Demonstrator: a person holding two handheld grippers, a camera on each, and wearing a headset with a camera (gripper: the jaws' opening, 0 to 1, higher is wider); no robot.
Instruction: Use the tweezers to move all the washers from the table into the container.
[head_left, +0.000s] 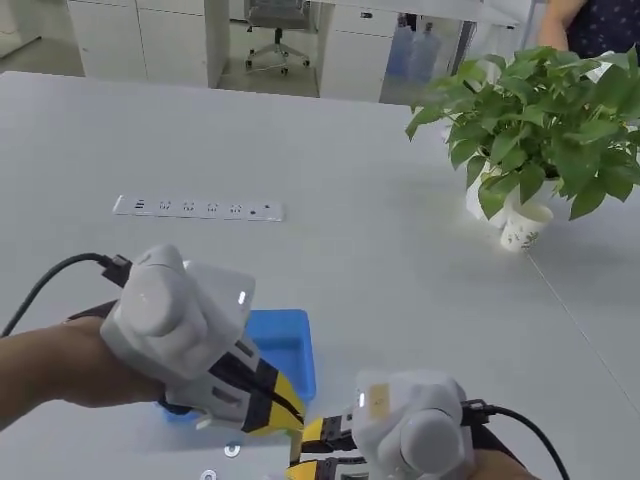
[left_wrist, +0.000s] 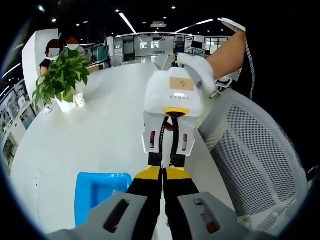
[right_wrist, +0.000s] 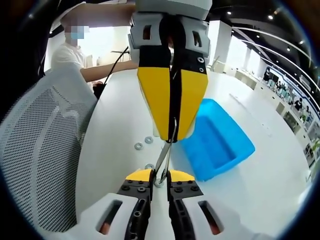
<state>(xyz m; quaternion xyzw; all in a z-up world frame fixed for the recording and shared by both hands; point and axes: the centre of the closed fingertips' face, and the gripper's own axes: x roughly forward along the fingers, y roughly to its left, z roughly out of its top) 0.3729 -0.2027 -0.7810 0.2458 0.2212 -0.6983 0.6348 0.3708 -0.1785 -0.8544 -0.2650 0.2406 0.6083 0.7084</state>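
In the head view, the left gripper (head_left: 272, 408) and the right gripper (head_left: 318, 445) are seen tip to tip low over the pale table (head_left: 380, 260). They are just in front of the blue container (head_left: 290, 345), which is partly hidden by the left gripper. Two washers (head_left: 232, 450) are seen on the table beside the container, near the bottom edge. A power strip (head_left: 198, 208) and a potted plant (head_left: 540, 120) are set farther back. In the left gripper view, its own fingers (left_wrist: 150, 176) are pressed together and met head-on by the right gripper, with the container (left_wrist: 97, 192) at their left. In the right gripper view, the tweezers (right_wrist: 167, 150) are gripped between the left gripper's closed yellow fingers (right_wrist: 155, 95). They run down to the right gripper's own fingers (right_wrist: 140, 176), which are closed about their lower end. Three washers (right_wrist: 138, 146) are seen on the table left of the tweezers, outside the container (right_wrist: 217, 140).
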